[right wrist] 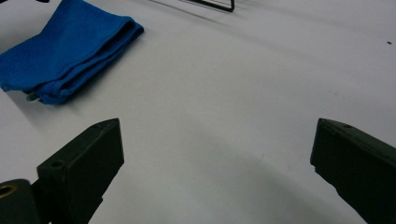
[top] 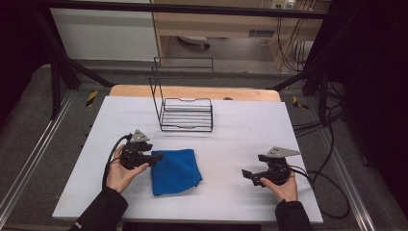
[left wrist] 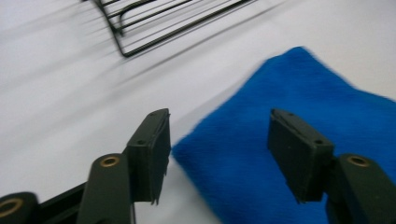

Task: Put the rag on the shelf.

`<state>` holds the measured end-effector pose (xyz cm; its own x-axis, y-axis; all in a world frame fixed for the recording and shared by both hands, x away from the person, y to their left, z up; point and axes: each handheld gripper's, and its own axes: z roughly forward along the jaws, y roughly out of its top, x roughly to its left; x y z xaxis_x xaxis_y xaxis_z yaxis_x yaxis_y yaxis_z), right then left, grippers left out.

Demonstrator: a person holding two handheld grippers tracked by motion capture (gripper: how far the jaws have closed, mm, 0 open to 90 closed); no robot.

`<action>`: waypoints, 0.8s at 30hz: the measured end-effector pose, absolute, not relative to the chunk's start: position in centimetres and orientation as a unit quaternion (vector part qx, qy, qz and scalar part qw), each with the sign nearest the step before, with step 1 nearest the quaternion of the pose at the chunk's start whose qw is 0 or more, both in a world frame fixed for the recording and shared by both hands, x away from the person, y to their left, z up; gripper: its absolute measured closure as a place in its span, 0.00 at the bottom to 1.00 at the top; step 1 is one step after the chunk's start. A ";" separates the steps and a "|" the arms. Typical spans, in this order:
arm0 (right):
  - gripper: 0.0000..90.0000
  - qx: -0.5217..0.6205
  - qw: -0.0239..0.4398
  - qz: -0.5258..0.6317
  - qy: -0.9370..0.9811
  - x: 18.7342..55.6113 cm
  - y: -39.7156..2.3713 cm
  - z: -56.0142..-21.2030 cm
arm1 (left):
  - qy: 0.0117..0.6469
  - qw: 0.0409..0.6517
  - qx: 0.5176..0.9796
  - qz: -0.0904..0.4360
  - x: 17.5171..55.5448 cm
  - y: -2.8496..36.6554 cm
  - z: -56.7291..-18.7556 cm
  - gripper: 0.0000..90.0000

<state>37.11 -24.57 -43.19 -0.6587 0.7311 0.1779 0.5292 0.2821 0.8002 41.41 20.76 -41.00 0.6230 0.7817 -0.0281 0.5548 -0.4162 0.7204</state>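
Observation:
A folded blue cloth [top: 175, 171] lies on the white table [top: 250, 130], left of centre. My left gripper [top: 155, 158] is at the cloth's upper left corner and points right. In the left gripper view the left gripper [left wrist: 219, 130] stands open, the blue cloth's [left wrist: 317, 84] edge lies between and below the jaws, and neither pad presses on it. My right gripper [top: 248, 174] rests low at the right of the table and points left. Seen from its own camera, the right gripper [right wrist: 217, 140] is wide open over bare table, with the blue cloth [right wrist: 70, 46] farther off.
A black wire rack [top: 186, 114] with a tall back frame stands at the table's far middle; the wire rack [left wrist: 140, 28] is beyond the cloth in the left gripper view. Cables [top: 332, 192] trail off the table's right side. A wooden edge [top: 192, 91] borders the far side.

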 end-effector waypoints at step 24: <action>0.49 0.333 0.100 0.430 0.833 44.6 -7.2 -42.7 | 0.375 0.314 0.859 0.155 42.2 21.1 -42.5 0.98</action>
<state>44.63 -7.16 -42.65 -0.7579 0.6412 0.1202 0.4694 0.4081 0.7830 42.19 21.13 -42.45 0.6716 0.7403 0.0300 0.5460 -0.5219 0.6554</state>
